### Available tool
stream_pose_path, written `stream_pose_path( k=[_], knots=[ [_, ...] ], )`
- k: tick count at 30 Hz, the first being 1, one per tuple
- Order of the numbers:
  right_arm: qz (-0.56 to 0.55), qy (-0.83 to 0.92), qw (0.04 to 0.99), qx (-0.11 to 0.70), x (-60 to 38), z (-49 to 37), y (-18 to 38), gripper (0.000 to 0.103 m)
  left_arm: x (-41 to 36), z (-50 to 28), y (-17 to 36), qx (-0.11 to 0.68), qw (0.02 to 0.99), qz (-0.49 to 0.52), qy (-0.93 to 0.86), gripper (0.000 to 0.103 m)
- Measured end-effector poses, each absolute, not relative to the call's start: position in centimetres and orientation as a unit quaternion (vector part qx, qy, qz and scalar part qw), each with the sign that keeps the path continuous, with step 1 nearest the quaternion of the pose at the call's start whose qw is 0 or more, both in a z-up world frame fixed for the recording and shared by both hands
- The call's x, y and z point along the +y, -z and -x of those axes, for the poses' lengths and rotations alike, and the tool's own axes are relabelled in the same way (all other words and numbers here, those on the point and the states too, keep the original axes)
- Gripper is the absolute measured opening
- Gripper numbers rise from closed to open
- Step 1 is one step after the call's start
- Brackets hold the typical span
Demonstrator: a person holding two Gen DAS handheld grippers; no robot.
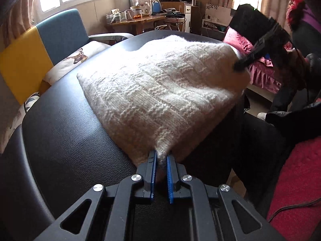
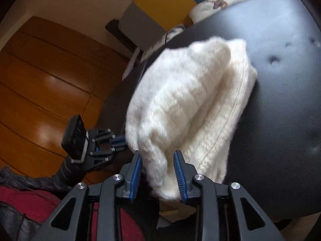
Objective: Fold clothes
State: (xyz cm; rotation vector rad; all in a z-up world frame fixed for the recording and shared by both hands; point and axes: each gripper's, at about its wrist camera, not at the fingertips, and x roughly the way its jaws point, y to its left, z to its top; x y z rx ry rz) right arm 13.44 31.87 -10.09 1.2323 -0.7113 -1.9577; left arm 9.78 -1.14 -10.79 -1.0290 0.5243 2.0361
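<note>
I had both the left tool [image 1: 161,157] and right tool [image 2: 158,158] pinching the white sweater [image 1: 160,84], doubled over on the desk [image 1: 66,120], fold seemingly midway.

Your fluffy white knit sweater [image 1: 160,92] is lying on the black padded table [image 1: 66,124].
It's sitting partly folded, one layer doubling over another, its near corner hanging off the table's edge.

White chunky-knit sweater [image 1: 160,92]; black leather-grain table [image 1: 66,136]; blue-padded black tongs [image 1: 161,156].
</note>
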Motion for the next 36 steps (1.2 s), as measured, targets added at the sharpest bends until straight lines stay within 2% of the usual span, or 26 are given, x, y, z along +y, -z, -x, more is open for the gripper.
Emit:
stream_pose_path(
  k=[3, 5, 8, 9, 10, 11, 12, 14, 15, 16, 17, 18, 20, 23, 24, 27, 28, 29, 31, 33, 36],
  knots=[
    [-0.458, 0.768, 0.306, -0.326, 32.9, -10.0, 9.7, 0.046, -0.8, -10.1, 10.9, 0.217, 0.391, 0.4, -0.8, 0.01],
    [-0.48, 0.749, 0.274, -0.366, 33.0, -7.7, 10.9, 0.048, -0.9, -9.9, 11.0, 0.215, 0.391, 0.4, -0.8, 0.01],
    [-0.498, 0.728, 0.24, -0.407, 32.4, -5.8, 13.1, 0.048, -1.1, -9.8, 11.1, 0.207, 0.393, 0.402, -0.801, 0.011],
    [-0.487, 0.736, 0.246, -0.401, 31.9, -5.5, 13.0, 0.042, -1.1, -9.8, 11.1, 0.206, 0.393, 0.402, -0.801, 0.011],
    [-0.474, 0.752, 0.252, -0.382, 31.3, -5.2, 12.3, 0.034, -1.1, -9.8, 11.2, 0.205, 0.394, 0.401, -0.801, 0.011],
    [-0.47, 0.769, 0.252, -0.353, 30.4, -5.0, 11.2, 0.02, -1.1, -9.8, 11.2, 0.206, 0.396, 0.401, -0.8, 0.011],
    [-0.467, 0.787, 0.251, -0.316, 29.5, -4.8, 9.9, 0.015, -1.1, -9.8, 11.2, 0.208, 0.397, 0.402, -0.798, 0.011],
    [-0.447, 0.833, 0.241, -0.219, 27.7, -5.2, 6.4, 0.014, -1.1, -9.9, 11.2, 0.217, 0.402, 0.403, -0.793, 0.011],
    [-0.439, 0.861, 0.212, -0.142, 26.8, -5.6, 5.1, 0.014, -1.0, -10.0, 11.1, 0.222, 0.405, 0.404, -0.79, 0.011],
    [-0.442, 0.879, 0.169, -0.055, 25.9, -5.7, 4.9, 0.014, -1.0, -10.1, 11.2, 0.226, 0.408, 0.405, -0.786, 0.011],
    [-0.464, 0.876, 0.136, -0.005, 25.6, -5.4, 6.4, 0.014, -1.0, -10.1, 11.3, 0.228, 0.411, 0.407, -0.783, 0.011],
    [-0.497, 0.86, 0.117, 0.009, 25.9, -4.9, 8.6, 0.007, -1.0, -10.1, 11.4, 0.229, 0.413, 0.409, -0.781, 0.011],
    [-0.534, 0.84, 0.091, 0.008, 27.3, -4.6, 12.7, 0.004, -1.0, -10.1, 11.5, 0.233, 0.414, 0.411, -0.778, 0.011],
    [-0.519, 0.846, 0.087, -0.09, 30.4, -5.2, 12.9, 0.002, -1.1, -10.4, 11.3, 0.242, 0.412, 0.413, -0.775, 0.011],
    [-0.499, 0.856, 0.086, -0.105, 31.1, -5.7, 11.9, 0.009, -1.2, -10.4, 11.2, 0.24, 0.411, 0.415, -0.776, 0.011],
    [-0.467, 0.856, 0.131, -0.177, 32.5, -6.6, 8.9, 0.012, -1.4, -10.3, 10.7, 0.233, 0.408, 0.419, -0.777, 0.011],
    [-0.46, 0.848, 0.156, -0.212, 32.9, -6.7, 8.2, 0.018, -1.5, -10.4, 10.5, 0.23, 0.411, 0.419, -0.777, 0.011],
    [-0.46, 0.833, 0.183, -0.248, 33.0, -6.5, 7.8, 0.03, -1.5, -10.4, 10.3, 0.226, 0.413, 0.418, -0.777, 0.011],
    [-0.464, 0.799, 0.22, -0.313, 32.9, -5.8, 7.9, 0.032, -1.6, -10.5, 9.9, 0.218, 0.417, 0.418, -0.777, 0.011],
    [-0.463, 0.777, 0.234, -0.357, 32.7, -4.6, 8.5, 0.047, -1.8, -10.6, 9.4, 0.211, 0.422, 0.418, -0.777, 0.011],
    [-0.47, 0.756, 0.238, -0.387, 31.8, -2.2, 10.3, 0.055, -2.5, -10.9, 8.8, 0.203, 0.423, 0.42, -0.777, 0.011]
  ],
)
